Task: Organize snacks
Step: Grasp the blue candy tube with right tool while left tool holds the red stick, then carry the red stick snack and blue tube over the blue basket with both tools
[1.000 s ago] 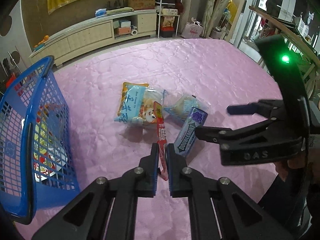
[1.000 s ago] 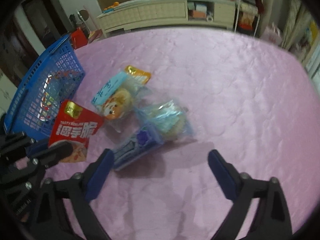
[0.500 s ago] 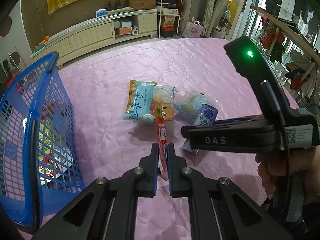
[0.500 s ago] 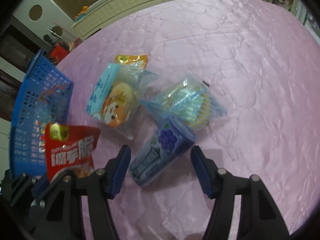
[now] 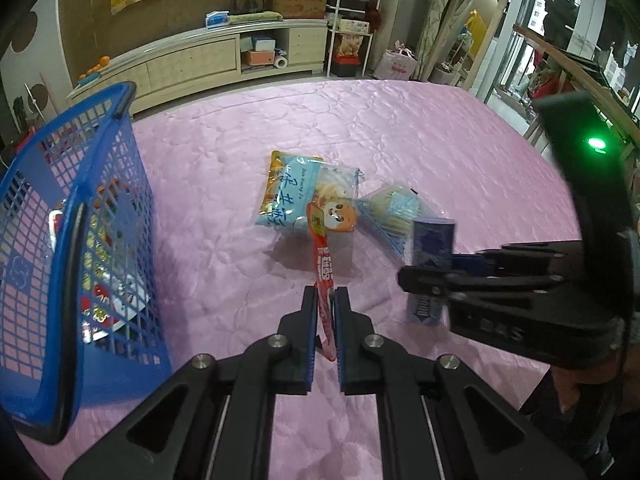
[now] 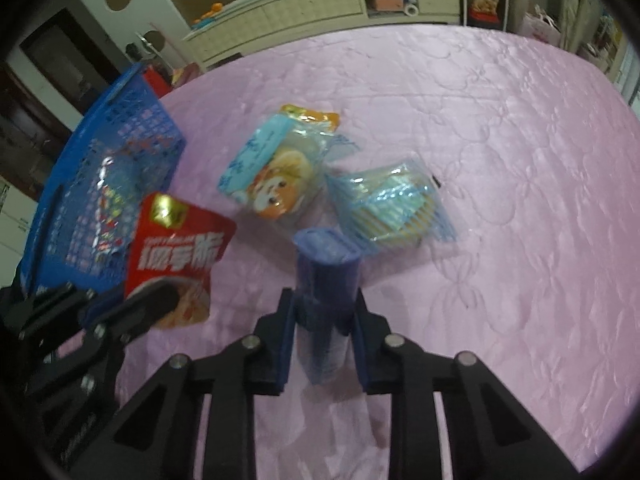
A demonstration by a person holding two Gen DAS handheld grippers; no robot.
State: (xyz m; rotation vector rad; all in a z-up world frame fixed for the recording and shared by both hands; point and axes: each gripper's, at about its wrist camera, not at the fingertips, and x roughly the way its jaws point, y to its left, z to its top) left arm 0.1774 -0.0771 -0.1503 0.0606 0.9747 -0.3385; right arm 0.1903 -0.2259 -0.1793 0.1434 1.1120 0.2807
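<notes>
My left gripper (image 5: 325,300) is shut on a red snack packet (image 5: 323,264), held edge-on above the pink cover; the packet's face shows in the right wrist view (image 6: 176,256). My right gripper (image 6: 324,312) is shut on a dark blue gum box (image 6: 325,280), lifted off the cover; the box also shows in the left wrist view (image 5: 430,256). A light blue bun packet (image 5: 308,196) and a clear wafer packet (image 5: 396,212) lie together on the cover. A blue basket (image 5: 80,216) with several snacks inside stands at the left.
The pink quilted cover (image 5: 400,140) spreads wide behind and right of the snacks. A low cabinet (image 5: 208,64) and shelves line the far wall. The basket also shows at the left of the right wrist view (image 6: 104,168).
My right gripper has closed on the blue gum box and raised it off the cover. My left gripper still holds the red packet, shifted slightly.
</notes>
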